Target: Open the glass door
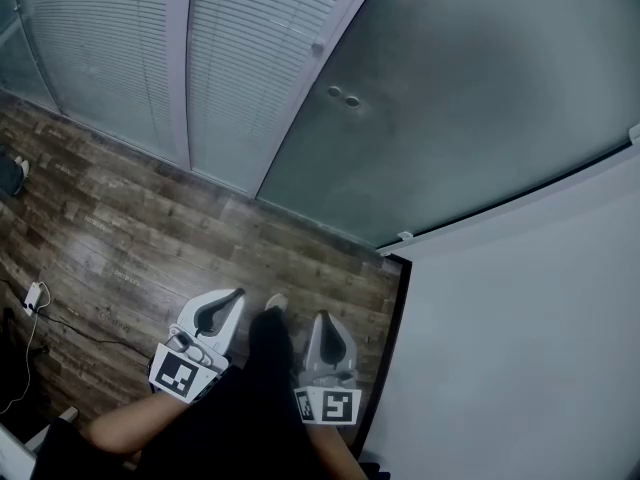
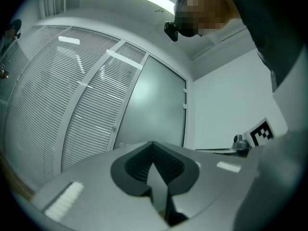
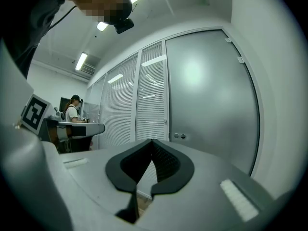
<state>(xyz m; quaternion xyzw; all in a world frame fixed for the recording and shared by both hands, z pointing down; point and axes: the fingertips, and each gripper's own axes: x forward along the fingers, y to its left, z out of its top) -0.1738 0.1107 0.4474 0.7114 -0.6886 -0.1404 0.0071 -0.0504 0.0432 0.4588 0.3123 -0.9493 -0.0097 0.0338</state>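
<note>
The frosted glass door [image 1: 460, 88] stands shut ahead, with two small round fittings [image 1: 343, 96] near its left edge. It also shows in the left gripper view as a grey pane [image 2: 156, 107], and in the right gripper view as a pane [image 3: 211, 95] with the fittings [image 3: 179, 136]. My left gripper [image 1: 236, 295] and right gripper [image 1: 322, 318] are held low over the wooden floor, well short of the door. Both point toward it. The jaws of the left gripper [image 2: 153, 144] and of the right gripper [image 3: 152, 141] are shut with nothing between them.
Glass partitions with white blinds [image 1: 110, 48] run left of the door. A white wall [image 1: 530, 338] closes the right side. A cable and small adapter [image 1: 35, 296] lie on the wooden floor [image 1: 150, 238] at left. A person stands at a desk [image 3: 73, 110] far back.
</note>
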